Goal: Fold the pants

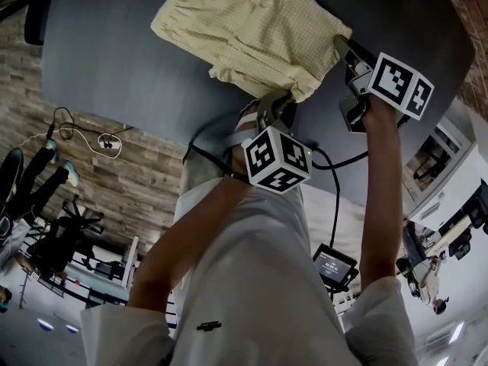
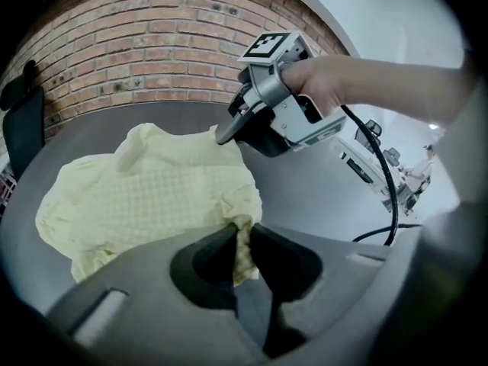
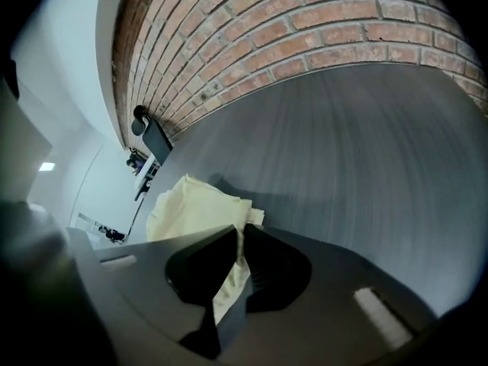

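Toward the tabletop's [image 1: 114, 59] near edge, the left gripper [image 2: 242, 231] and right gripper [image 3: 238, 235] each have jaws pinching the yellow pants' [image 1: 252, 29] edge, likely to carry a fold over.

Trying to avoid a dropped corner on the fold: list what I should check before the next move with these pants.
1. Grip of the left gripper on the pants: ok, jaws pinch an edge.
2. Grip of the right gripper on the pants: ok, cloth pinched.
3. Pants lying smooth: not ok, bunched and creased.
4. Pants wholly on the table: ok.
5. Grippers on matching corners: cannot tell.
6. Cable clear of the cloth: ok.
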Demonstrator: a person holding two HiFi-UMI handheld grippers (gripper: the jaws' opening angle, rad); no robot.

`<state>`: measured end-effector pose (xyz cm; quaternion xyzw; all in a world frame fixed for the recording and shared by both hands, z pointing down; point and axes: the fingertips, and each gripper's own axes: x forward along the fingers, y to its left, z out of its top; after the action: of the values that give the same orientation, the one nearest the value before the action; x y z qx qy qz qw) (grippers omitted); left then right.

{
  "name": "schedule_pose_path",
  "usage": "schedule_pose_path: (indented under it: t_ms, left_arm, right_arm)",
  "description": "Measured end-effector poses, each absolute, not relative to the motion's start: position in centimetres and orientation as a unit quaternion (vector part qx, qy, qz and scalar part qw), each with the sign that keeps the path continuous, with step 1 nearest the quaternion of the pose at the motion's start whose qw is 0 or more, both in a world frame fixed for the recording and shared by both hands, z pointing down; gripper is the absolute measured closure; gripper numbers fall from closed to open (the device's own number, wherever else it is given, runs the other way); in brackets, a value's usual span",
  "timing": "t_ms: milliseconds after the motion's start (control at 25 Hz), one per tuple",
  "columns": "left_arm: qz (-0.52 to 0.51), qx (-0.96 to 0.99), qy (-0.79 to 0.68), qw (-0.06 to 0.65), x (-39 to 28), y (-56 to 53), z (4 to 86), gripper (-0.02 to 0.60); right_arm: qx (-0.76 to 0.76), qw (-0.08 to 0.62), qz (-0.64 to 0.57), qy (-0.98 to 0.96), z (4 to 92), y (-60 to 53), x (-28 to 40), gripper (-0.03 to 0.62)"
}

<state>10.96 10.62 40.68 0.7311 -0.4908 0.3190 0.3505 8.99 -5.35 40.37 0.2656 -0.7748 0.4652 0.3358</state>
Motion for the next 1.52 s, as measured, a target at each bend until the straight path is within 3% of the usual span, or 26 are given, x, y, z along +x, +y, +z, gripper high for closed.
schedule_pose_path:
  t_ms: [760,960,1520]
  left_arm:
    - [0.304,0.765,-0.452,0.344,16.1,12.9,37.5,0.52]
    - [0.299,0.772,-0.447,0.338,20.0,13.6,36.3,0.52]
    - [0.281,0.779,-0.45,0.333,19.2,13.2,34.2,0.52]
  right_arm:
    - [0.286,0.354,0.435,-0.777,37.6,-3.1,15.3,0.565]
    - [0.289,0.337,0.435,-0.783,36.2,-2.5,19.2,0.565]
    - [0.285,0.322,0.419,-0.8,33.8,-2.9,18.5,0.565]
